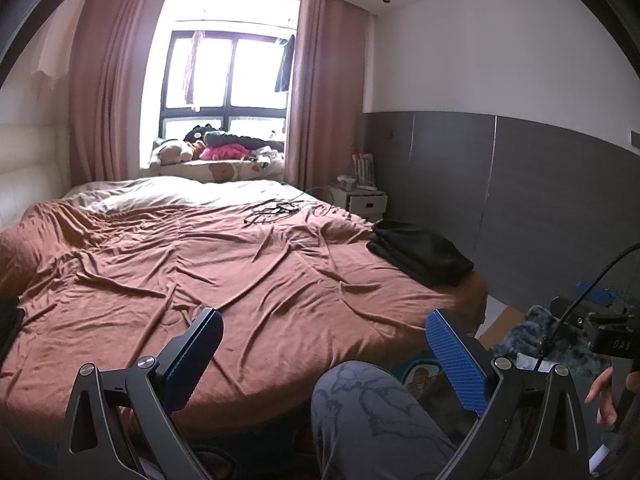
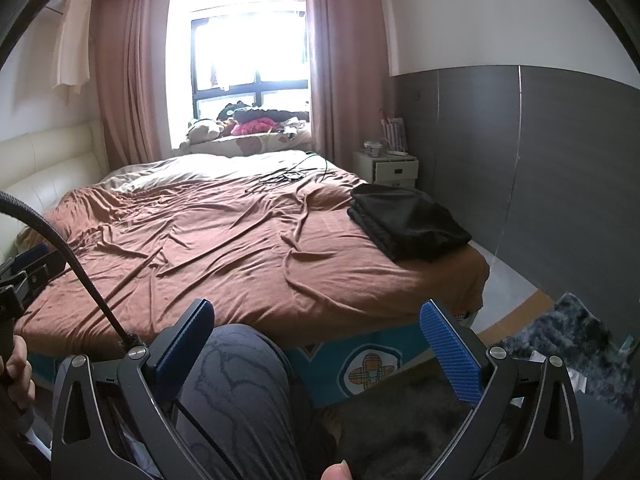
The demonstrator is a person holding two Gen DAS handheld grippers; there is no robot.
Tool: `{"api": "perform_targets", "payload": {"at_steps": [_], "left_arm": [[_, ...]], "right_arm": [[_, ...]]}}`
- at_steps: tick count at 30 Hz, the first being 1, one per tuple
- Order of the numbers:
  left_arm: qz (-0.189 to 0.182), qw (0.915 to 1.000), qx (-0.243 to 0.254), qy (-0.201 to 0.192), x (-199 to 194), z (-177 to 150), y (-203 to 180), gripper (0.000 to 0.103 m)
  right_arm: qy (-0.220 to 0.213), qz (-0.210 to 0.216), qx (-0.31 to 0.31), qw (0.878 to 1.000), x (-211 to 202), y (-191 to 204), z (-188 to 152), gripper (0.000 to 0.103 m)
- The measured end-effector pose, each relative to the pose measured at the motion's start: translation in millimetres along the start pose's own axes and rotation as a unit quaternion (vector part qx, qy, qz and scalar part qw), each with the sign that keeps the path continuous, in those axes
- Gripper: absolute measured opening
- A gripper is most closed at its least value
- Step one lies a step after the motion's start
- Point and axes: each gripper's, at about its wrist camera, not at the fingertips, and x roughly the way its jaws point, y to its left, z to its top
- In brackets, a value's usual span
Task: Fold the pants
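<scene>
Left wrist view: the left gripper [image 1: 324,344] is being held with its jaws spread wide and nothing between them, low over the near edge of the bed [image 1: 240,280], above the person's knee [image 1: 360,400]. In the right wrist view the right gripper [image 2: 318,334] is likewise being held released and empty, above the same patterned trouser leg [image 2: 240,392]. Both tools are judged to be parked back from the work, since neither is being brought near any cloth.

A black garment [image 2: 408,216], taken to be the pants, is lying folded in a flat stack at the far right corner of the brown bedspread [image 2: 200,240], well apart from both grippers. It is probably being kept there so that the middle of the bed is free. Whether this stack is finished work or a piece awaiting further folds cannot be told.

A dark patch of fabric [image 1: 10,320] is being cut off at the left edge of the left wrist view; what it is cannot be made out. Cables [image 1: 276,210] are lying tangled on the far side of the bed. The window [image 2: 256,40] is being washed out by glare, so the things hanging there are hard to read. Only part of a hand [image 1: 604,396] is being shown at the right margin.
</scene>
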Motion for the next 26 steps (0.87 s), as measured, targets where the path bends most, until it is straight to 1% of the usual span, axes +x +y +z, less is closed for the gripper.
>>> {"api": "perform_targets", "payload": {"at_steps": [19,26], "left_arm": [[0.007,1.0,-0.002,-0.003,-5.6,-2.7,0.1,0.103],[0.016,0.9998,-0.011,-0.007,-14.7,-3.7,9.2,0.102]], "right_arm": [[0.001,0.001,-0.001,1.0,1.1,-0.5,1.7,0.103],[0.0,0.0,-0.003,1.0,0.6,0.5,1.1,0.103]]}}
